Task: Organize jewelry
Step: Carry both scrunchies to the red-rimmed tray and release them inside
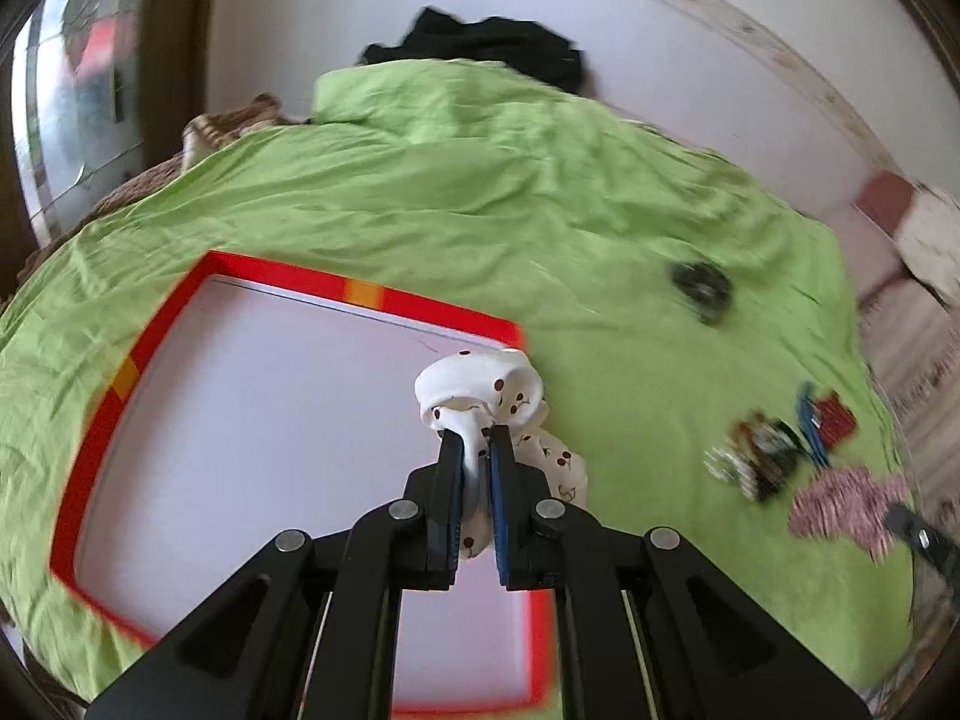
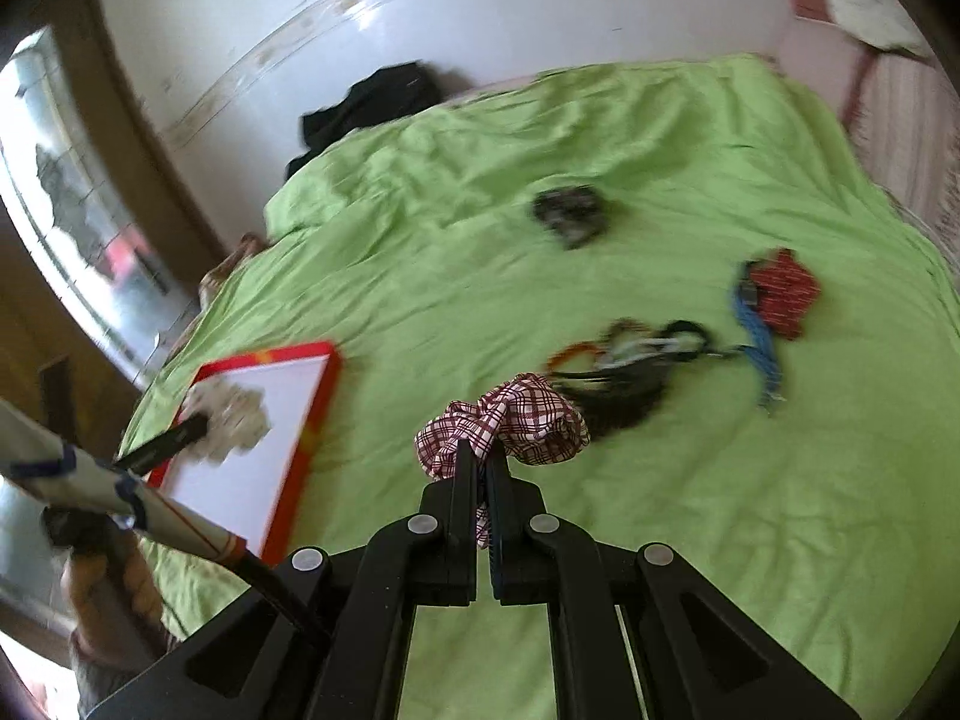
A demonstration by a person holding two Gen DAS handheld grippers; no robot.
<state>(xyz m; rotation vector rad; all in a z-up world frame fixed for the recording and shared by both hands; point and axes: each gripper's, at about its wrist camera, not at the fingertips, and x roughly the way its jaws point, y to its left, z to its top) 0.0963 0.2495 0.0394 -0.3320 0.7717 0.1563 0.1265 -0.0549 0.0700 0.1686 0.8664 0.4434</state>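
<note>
**Scrunchies pinched in both grippers above the green bedspread**

Scrunchies are what both tools carry. The left gripper (image 1: pixel 477 441) has its jaws pressed together on a white scrunchie (image 1: pixel 480 390), soft gathered cloth dotted with small dark red cherries, hanging over the near corner of a flat tray (image 1: pixel 240 267) with a smooth white floor and a glossy red rim marked by orange patches. The right gripper (image 2: pixel 478 456) clamps a red-and-white plaid scrunchie (image 2: pixel 510 414), bunched into puffy folds, held above the wrinkled lime-green sheet (image 2: pixel 660 540).

On the sheet beyond it lies a tangled heap (image 2: pixel 636 360) of dark cords and looped pieces with an orange bit; the blur keeps me from naming them, possibly hair ties. Just beside it stretches a blue braided cord (image 2: pixel 759 336) touching a dark red patterned scrunchie (image 2: pixel 783 291). Farther off sits a dark crumpled scrunchie (image 2: pixel 570 213). Black clothing (image 2: pixel 366 102) is bunched against the white wall.
</note>
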